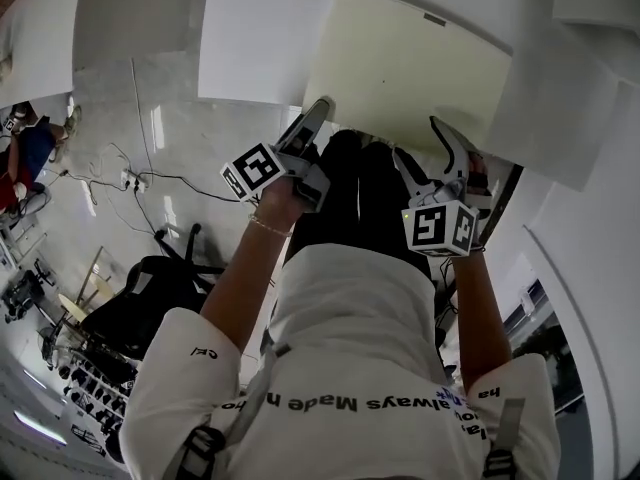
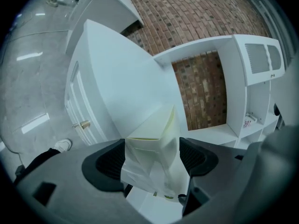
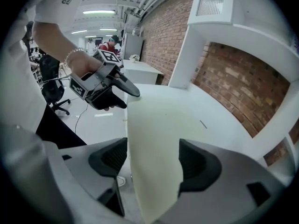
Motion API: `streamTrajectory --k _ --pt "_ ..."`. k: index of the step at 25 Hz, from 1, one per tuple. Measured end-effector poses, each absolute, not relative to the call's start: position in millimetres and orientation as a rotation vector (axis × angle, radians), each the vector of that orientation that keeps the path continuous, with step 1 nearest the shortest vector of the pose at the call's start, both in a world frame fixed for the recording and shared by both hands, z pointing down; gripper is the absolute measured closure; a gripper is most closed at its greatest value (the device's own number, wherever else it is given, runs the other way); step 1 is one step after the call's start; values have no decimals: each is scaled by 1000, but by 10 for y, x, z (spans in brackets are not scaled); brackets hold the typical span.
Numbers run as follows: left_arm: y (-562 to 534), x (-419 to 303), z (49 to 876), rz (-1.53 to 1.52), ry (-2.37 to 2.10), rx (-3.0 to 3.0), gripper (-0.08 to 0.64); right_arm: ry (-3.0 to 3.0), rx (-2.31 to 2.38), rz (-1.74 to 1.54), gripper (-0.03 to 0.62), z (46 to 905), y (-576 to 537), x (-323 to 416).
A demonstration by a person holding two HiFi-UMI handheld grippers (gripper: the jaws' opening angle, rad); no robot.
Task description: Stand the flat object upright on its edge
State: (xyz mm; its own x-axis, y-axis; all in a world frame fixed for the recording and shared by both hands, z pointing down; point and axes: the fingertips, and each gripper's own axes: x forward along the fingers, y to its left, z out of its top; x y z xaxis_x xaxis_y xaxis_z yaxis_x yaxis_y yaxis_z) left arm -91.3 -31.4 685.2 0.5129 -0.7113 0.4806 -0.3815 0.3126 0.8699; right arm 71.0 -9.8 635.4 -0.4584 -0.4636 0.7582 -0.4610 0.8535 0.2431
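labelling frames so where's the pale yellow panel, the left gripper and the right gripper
pale yellow panel (image 1: 420, 68), head view, middle of its face
left gripper (image 3: 132, 100), right gripper view, midway between its fingers
right gripper (image 3: 152, 154), right gripper view, midway between its fingers

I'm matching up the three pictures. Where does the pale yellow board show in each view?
Head view: pale yellow board, upper centre-right, on the white table.
Left gripper view: board, lower centre, between the jaws of the left gripper.
Right gripper view: board, centre, between the jaws of the right gripper.
Shared landmark: the white table.
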Motion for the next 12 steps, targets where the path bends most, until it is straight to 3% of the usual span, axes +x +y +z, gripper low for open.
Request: streamTrajectory --k 12 --pt "-322 -864 6879 -475 -1042 1258 229 -2065 592 -157 298 6652 -4 755"
